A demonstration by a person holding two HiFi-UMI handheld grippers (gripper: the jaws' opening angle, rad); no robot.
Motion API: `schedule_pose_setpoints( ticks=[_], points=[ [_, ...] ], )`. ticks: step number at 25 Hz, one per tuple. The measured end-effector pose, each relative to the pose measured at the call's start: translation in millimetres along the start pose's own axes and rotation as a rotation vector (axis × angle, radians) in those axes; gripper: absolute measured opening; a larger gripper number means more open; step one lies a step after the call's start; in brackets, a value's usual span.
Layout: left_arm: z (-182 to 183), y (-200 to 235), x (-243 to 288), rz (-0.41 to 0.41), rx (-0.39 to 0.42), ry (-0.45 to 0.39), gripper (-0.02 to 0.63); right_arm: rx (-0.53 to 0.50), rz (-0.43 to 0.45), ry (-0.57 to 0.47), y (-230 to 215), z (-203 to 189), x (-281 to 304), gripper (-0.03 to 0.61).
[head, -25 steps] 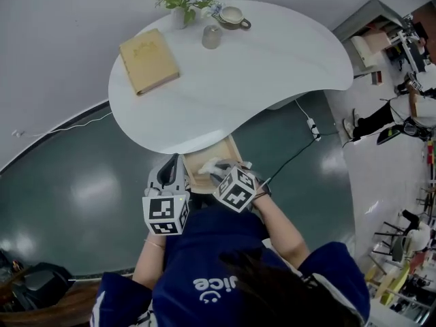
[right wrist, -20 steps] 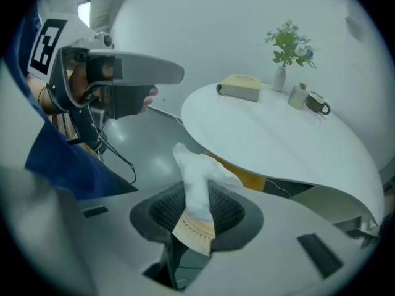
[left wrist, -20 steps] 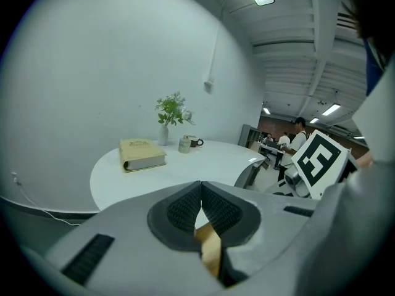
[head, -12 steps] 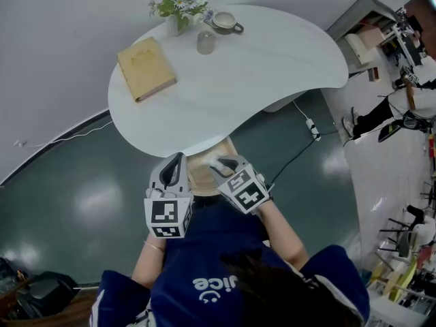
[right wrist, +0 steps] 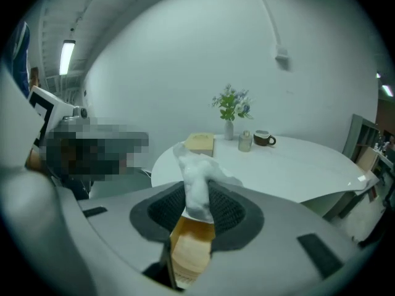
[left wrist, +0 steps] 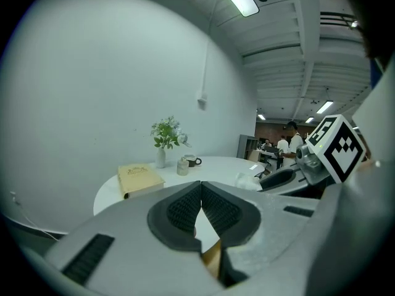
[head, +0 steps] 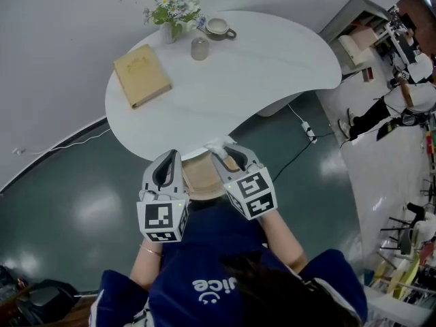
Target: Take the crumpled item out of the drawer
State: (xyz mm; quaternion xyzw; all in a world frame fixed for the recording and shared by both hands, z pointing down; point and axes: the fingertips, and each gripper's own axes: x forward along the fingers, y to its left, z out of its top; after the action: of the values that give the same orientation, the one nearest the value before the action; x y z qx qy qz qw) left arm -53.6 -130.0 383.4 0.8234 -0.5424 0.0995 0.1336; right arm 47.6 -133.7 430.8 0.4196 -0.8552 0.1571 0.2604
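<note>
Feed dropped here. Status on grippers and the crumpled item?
Right gripper shut on crumpled white item, held above open drawer. Left gripper shut, empty. Nothing in the way.

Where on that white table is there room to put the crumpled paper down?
The table is bare across its right half and along the near strip between book and drawer. Crowded at the far rim: vase, jar, cup.

between your left gripper (head: 167, 163) and right gripper (head: 223, 154) only a strip of the drawer (head: 197, 177) shows; its far end is hidden under the table (head: 225, 80). the wad's (right wrist: 196, 180) lower end is buried between the right jaws. people (left wrist: 290, 143) far beyond the left gripper are too small to tell.
</note>
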Motion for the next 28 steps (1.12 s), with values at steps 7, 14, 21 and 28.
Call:
schedule_pose_setpoints(
  ticks=[7, 14, 21, 28],
  points=[
    [23.0, -6.3, -0.8, 0.019, -0.007, -0.060, 0.005, 0.035, -0.072, -0.179, -8.2, 37.5, -22.3, 0.124],
    [43.9, -7.3, -8.9, 0.031, 0.001, -0.124, 0.005, 0.062, -0.133, -0.337, -14.3, 66.0, -44.9, 0.124],
    [51.2, -8.5, -19.0, 0.044, 0.001, -0.141, 0.005, 0.037, -0.151, -0.460, -11.3, 94.2, -66.2, 0.123],
    [52.8, -7.8, -19.6, 0.043, 0.000, -0.157, 0.005, 0.033, -0.149, -0.457, -8.9, 92.8, -62.2, 0.121]
  ],
)
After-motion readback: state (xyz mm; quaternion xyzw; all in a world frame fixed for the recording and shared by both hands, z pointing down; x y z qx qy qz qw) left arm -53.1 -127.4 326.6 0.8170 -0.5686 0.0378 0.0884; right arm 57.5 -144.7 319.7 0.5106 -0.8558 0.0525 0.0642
